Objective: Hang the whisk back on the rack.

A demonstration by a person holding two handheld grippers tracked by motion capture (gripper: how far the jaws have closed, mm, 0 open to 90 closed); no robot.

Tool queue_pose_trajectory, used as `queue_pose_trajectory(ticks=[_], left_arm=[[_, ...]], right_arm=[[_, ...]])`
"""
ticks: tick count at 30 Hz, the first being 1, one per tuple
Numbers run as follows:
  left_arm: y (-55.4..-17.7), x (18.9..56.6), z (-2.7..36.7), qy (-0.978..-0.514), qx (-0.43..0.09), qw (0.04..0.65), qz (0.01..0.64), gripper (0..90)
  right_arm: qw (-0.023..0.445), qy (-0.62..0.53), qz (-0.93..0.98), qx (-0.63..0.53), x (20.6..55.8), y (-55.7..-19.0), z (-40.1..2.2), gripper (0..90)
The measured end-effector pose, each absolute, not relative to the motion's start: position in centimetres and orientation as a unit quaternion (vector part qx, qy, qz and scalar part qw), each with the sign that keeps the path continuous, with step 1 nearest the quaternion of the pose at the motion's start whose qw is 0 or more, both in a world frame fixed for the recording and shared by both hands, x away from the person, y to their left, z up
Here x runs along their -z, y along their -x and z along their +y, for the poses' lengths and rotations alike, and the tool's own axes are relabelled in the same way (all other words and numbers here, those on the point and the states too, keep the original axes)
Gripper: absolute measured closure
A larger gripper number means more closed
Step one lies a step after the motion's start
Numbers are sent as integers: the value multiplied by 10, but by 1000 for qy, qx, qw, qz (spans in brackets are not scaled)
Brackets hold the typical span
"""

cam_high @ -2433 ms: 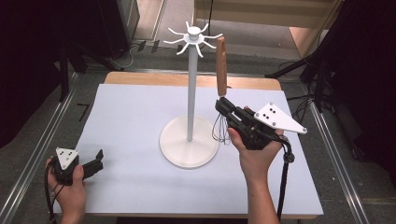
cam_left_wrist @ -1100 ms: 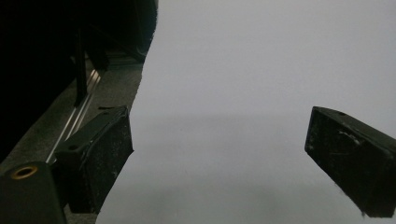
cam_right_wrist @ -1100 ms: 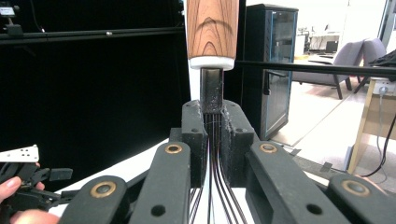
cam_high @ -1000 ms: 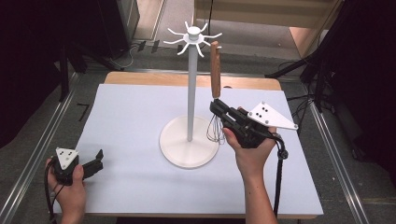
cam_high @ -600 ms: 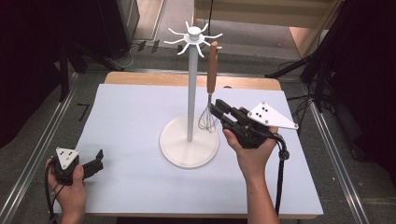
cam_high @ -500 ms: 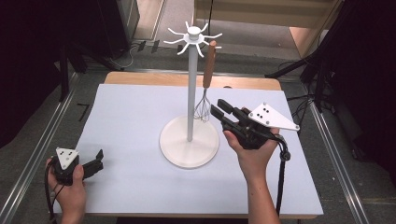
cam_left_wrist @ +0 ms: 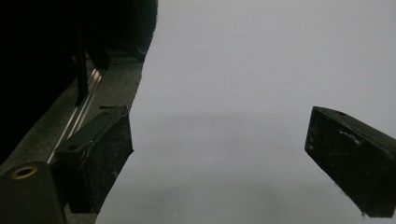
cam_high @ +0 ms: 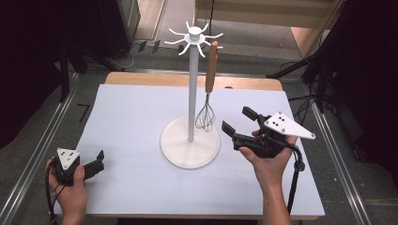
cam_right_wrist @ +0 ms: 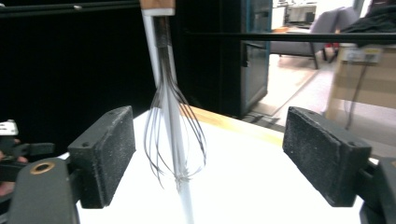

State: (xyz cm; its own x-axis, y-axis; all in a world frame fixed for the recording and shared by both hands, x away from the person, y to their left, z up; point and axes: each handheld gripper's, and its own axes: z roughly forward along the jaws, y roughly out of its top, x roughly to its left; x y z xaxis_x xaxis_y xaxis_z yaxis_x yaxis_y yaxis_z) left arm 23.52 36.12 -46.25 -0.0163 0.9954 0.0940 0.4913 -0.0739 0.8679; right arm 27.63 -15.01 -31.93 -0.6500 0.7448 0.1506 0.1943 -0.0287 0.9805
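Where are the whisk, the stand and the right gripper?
whisk [cam_high: 205, 118]: high view, on the wire head.
stand [cam_high: 192, 89]: high view, on the white pole.
right gripper [cam_high: 239, 120]: high view, midway between the open fingertips.

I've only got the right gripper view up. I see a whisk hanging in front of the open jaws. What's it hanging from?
Observer: In the high view the whisk hangs by its wooden handle from a hook of the white stand on the table.
Operator: Is my right gripper touching it?
Observer: No. The right gripper sits beside the stand's base, apart from the whisk; its jaws have just been opening, with nothing between them.
Operator: And the left one?
Observer: The left gripper rests at the table's near left corner, jaws open over bare tabletop in its own view.
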Motion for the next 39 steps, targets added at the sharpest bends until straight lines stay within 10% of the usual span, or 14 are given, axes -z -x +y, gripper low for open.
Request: queue_pose_trajectory(ticks=[39], left_arm=[[-234, 462, 361, -621, -391, 325, 596, 80]], right_arm=[[241, -454, 649, -561, 388, -263, -224, 168]])
